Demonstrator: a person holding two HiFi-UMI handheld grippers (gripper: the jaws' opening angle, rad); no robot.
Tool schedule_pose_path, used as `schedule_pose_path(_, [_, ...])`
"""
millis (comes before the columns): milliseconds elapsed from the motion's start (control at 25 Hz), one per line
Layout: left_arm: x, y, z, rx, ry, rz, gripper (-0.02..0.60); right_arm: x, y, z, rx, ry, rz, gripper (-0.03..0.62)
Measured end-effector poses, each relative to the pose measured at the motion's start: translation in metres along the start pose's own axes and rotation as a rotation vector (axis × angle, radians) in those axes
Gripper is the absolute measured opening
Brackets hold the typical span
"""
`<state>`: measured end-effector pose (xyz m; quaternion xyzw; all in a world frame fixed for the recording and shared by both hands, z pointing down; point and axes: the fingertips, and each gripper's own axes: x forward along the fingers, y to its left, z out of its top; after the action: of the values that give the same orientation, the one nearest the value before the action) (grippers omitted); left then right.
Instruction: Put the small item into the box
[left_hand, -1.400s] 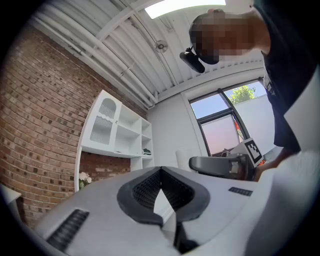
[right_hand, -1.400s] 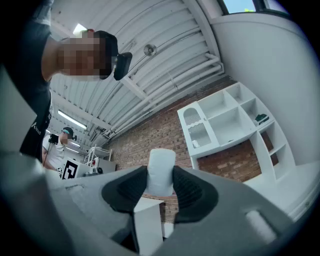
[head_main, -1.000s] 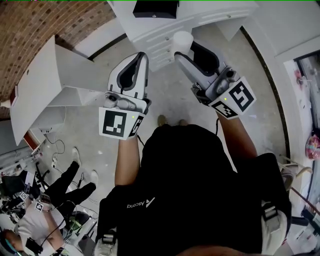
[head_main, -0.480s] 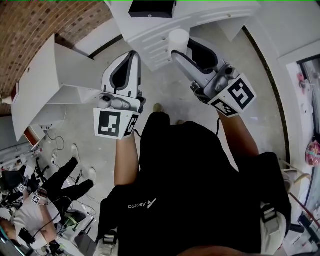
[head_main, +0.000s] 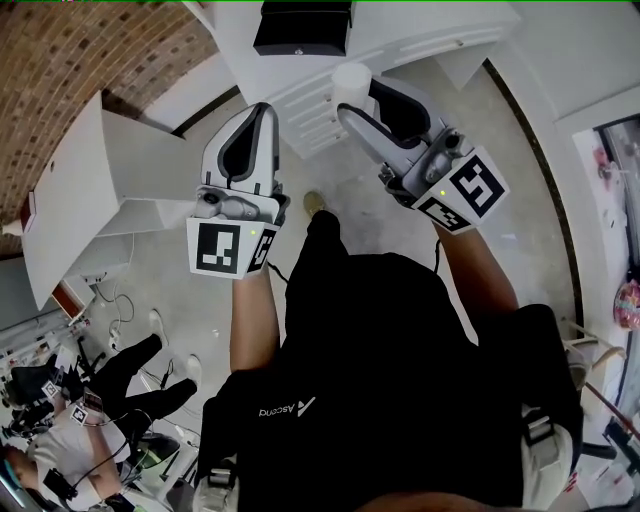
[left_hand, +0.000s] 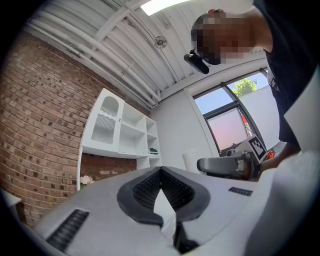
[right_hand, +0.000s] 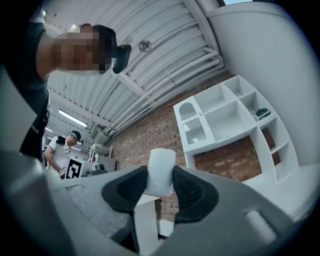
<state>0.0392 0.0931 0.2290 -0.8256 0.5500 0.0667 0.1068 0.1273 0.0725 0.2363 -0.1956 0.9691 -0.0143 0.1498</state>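
In the head view my right gripper (head_main: 356, 96) is held in front of my chest, shut on a small white cylinder (head_main: 352, 78) that sticks out past its tips. The right gripper view shows that same white cylinder (right_hand: 161, 171) upright, pressed between the two dark pads. My left gripper (head_main: 262, 110) hangs beside it on the left, its jaws meeting at the tips with nothing between them. From the left gripper view the left gripper (left_hand: 161, 172) is shut, and the cylinder (left_hand: 189, 161) shows off to the right. A black box (head_main: 303, 27) sits on the white unit ahead.
A white drawer unit (head_main: 310, 95) stands straight ahead, a white slanted panel (head_main: 110, 170) to the left. A white wall shelf (right_hand: 225, 115) hangs on a brick wall (head_main: 90, 50). Another person (head_main: 60, 440) sits at lower left among cables on the grey floor.
Both grippers have drifted slightly left and up toward the white unit with the cylinder still gripped. The black box has come further into view and my foot has stepped forward.
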Motion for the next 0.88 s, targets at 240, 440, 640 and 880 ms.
schedule_pose_path(240, [0.039, 0.067, -0.023, -0.005, 0.011, -0.021, -0.002, 0.063, -0.04, -0.023, -0.011, 0.039, -0.03, 0.166])
schedule_pose_path(440, [0.069, 0.133, -0.043, -0.025, 0.022, -0.043, -0.002, 0.121, -0.074, -0.046, -0.018, 0.08, -0.071, 0.166])
schedule_pose_path(640, [0.096, 0.185, -0.063, -0.034, 0.026, -0.08, -0.002, 0.169, -0.106, -0.07, -0.04, 0.128, -0.106, 0.166])
schedule_pose_path(880, [0.121, 0.23, -0.085, -0.058, 0.031, -0.123, -0.002, 0.213, -0.138, -0.1, -0.08, 0.21, -0.141, 0.166])
